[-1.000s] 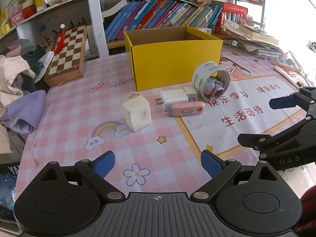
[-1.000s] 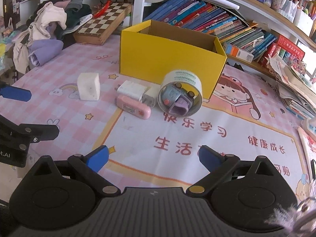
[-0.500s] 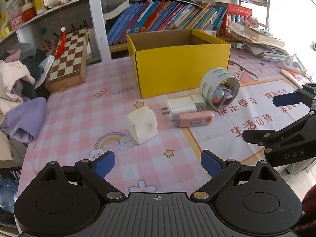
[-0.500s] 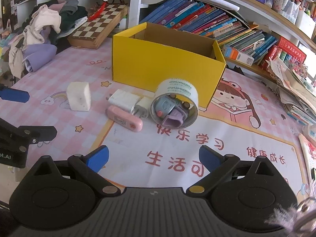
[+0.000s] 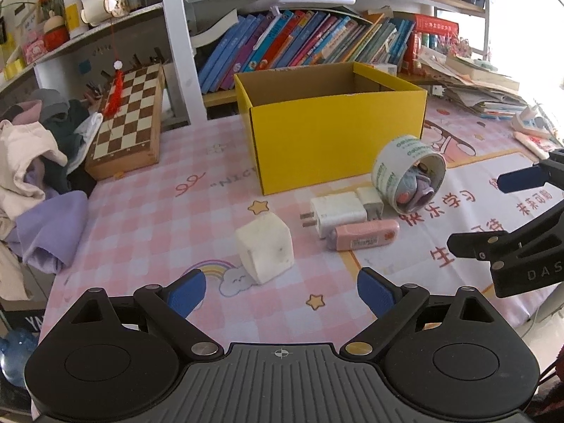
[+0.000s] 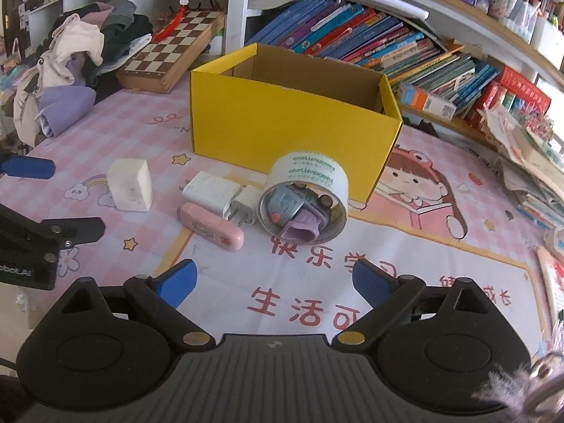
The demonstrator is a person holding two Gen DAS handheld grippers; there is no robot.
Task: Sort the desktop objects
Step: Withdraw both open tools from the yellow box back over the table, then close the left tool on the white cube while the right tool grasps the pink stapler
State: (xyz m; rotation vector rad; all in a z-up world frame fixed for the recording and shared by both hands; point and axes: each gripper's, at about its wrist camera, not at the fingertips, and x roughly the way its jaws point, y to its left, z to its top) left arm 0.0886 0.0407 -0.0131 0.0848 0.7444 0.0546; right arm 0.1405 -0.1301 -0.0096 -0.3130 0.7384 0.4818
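Both the left claw [image 5: 280, 292] and right claw [image 6: 273, 282], wide and empty, have edged closer to the white foam cube [image 5: 265, 247] at frame centre, before the open yellow cardboard box [image 5: 335, 141], suggesting sorting is just starting.

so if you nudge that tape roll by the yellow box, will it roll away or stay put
The tape roll lies tilted with its round side on the mat, so a sideways push would probably roll it. The small things stuffed inside look loose and may spill. It leans near the yellow box, which might stop it.
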